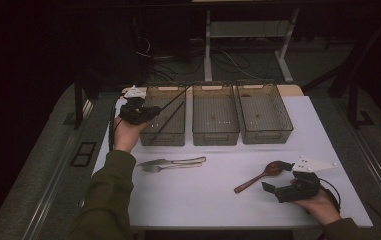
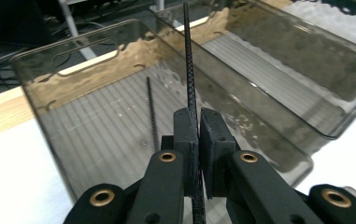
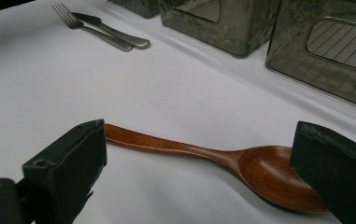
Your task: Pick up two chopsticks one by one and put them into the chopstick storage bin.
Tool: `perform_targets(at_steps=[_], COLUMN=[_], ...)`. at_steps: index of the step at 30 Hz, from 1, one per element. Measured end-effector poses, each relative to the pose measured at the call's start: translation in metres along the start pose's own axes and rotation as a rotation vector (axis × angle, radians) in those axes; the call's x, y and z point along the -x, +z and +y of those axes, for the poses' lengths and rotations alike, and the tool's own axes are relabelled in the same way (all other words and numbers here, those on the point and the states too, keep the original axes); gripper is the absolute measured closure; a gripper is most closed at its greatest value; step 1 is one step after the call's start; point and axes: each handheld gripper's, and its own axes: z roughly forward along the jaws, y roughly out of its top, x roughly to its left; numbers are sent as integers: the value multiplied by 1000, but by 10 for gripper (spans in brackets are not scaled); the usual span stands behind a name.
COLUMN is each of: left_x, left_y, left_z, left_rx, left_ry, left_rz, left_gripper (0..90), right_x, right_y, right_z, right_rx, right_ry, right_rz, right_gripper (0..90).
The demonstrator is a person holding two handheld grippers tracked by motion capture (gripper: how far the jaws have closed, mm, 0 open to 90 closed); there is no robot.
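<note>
On the white table (image 1: 218, 190), the left gripper (image 1: 150, 111) pinches a black chopstick (image 2: 188, 70) over the far-left bin (image 1: 150, 136), where another chopstick (image 2: 152, 114) lies. The right gripper (image 1: 268, 187) gapes around a wooden spoon (image 3: 199, 156), near right.

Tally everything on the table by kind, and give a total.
Clear bins: 3 (left, middle, right)
Black chopsticks: 2 (one held, one in the left bin)
Wooden spoon: 1
Metal fork: 1
Metal knife: 1
Total: 8
</note>
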Motion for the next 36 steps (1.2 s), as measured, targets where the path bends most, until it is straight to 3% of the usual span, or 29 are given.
perform_targets(at_steps=[7, 16, 20, 28, 36], left_x=[-10, -18, -19, -17, -15], left_y=[7, 23, 27, 34, 32], left_z=[-2, -10, -12, -13, -11], left_rx=[-18, -80, -107, -139, -103], left_ry=[-35, -87, -90, -94, -100], left_rz=[36, 83, 97, 88, 78], left_gripper=[846, 846, 846, 837, 756], right_x=[0, 0, 0, 0, 0], right_y=[0, 0, 0, -1, -1], right_z=[0, 0, 0, 0, 0], right_rx=[0, 2, 3, 4, 3], right_ry=[0, -1, 0, -1, -1], right_rz=[1, 0, 1, 1, 1], right_gripper=[33, 34, 33, 34, 34])
